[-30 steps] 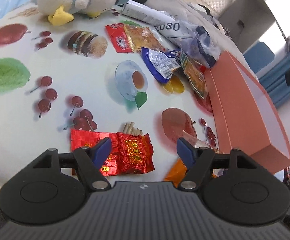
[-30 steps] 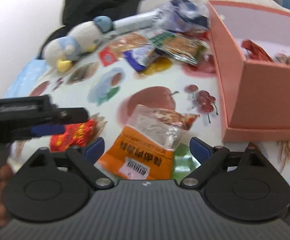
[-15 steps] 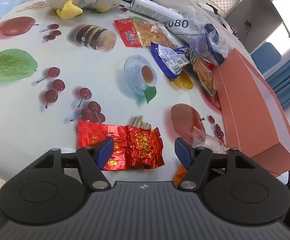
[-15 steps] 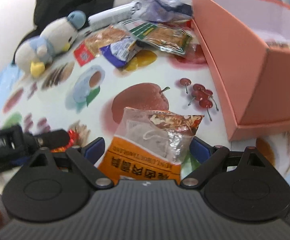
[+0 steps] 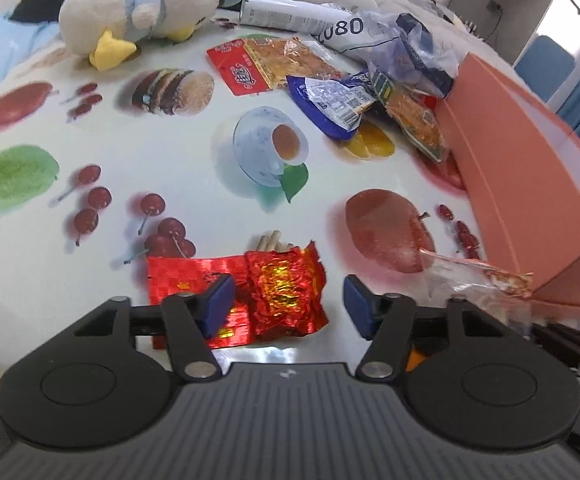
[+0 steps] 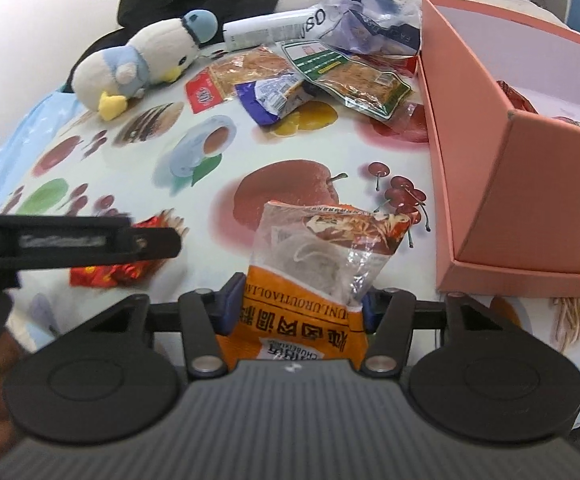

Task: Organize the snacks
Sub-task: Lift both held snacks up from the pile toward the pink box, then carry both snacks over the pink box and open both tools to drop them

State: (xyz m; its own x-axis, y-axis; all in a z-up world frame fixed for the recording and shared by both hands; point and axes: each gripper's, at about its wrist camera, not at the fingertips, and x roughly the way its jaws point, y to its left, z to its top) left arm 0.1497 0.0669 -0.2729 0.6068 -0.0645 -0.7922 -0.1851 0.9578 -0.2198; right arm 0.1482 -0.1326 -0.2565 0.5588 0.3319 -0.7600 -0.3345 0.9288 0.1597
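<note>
My left gripper (image 5: 288,304) is open just above two red foil snack packets (image 5: 286,288) lying on the fruit-print tablecloth (image 5: 194,184). My right gripper (image 6: 296,306) is shut on an orange and clear snack bag (image 6: 318,264), its top sticking up toward the salmon-pink box (image 6: 486,152). The box is open at the right and has snacks inside (image 6: 516,98). The bag's clear end also shows in the left wrist view (image 5: 474,276), beside the box (image 5: 530,184). The left gripper shows in the right wrist view as a dark bar (image 6: 70,240) over the red packets (image 6: 110,270).
More snack packs lie at the back: a red-orange pack (image 5: 266,64), a blue pack (image 5: 330,100), a green-edged pack (image 6: 350,76), a crumpled plastic bag (image 5: 406,48) and a white tube (image 5: 286,16). A plush penguin (image 5: 142,12) lies at the back left.
My right gripper has closed on the orange bag, which now stands between its fingers. My left gripper has moved closer to the red packets and stays open.
</note>
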